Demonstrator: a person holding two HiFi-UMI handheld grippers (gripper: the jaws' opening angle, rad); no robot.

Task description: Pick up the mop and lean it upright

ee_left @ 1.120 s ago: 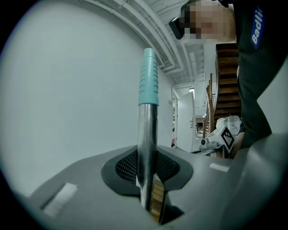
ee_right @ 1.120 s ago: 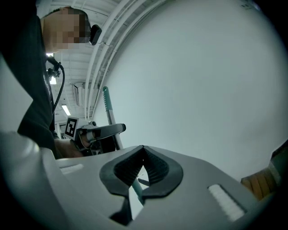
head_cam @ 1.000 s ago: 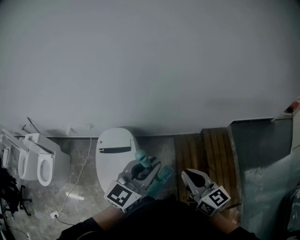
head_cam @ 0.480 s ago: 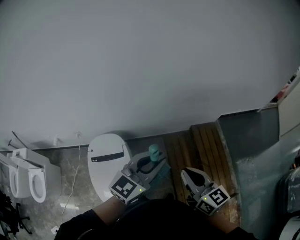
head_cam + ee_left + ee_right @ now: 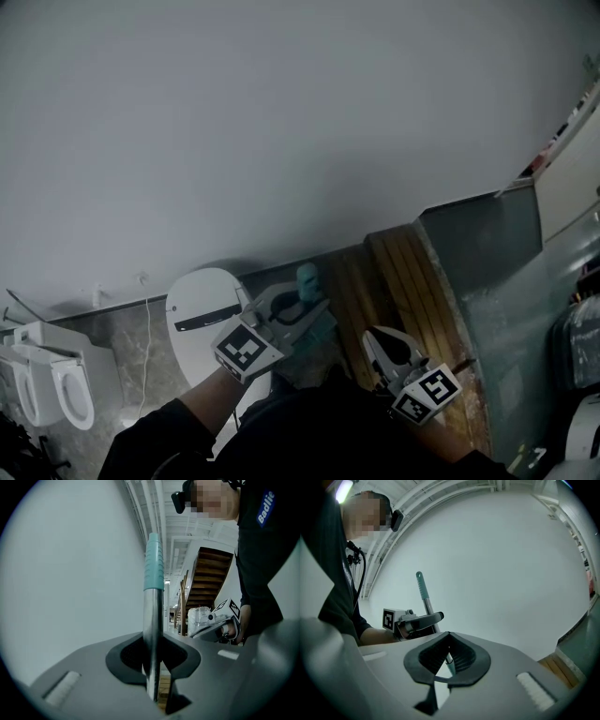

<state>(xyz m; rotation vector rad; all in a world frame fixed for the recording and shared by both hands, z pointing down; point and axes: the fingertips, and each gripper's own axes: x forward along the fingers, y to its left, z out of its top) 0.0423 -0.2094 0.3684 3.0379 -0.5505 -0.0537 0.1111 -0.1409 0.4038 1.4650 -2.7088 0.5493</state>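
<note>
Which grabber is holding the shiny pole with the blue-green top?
The left gripper: its jaws clamp the silver teal-tipped mop pole; the right gripper holds nothing.

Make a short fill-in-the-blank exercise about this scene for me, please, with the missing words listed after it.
1. The left gripper clamps the ____ by its metal handle.
2. The ribbed grip at the handle's top is ____ in colour.
3. The right gripper holds ____.
4. The slatted planks beside the grippers are made of ____.

Missing words: mop; teal; nothing; wood.
</note>
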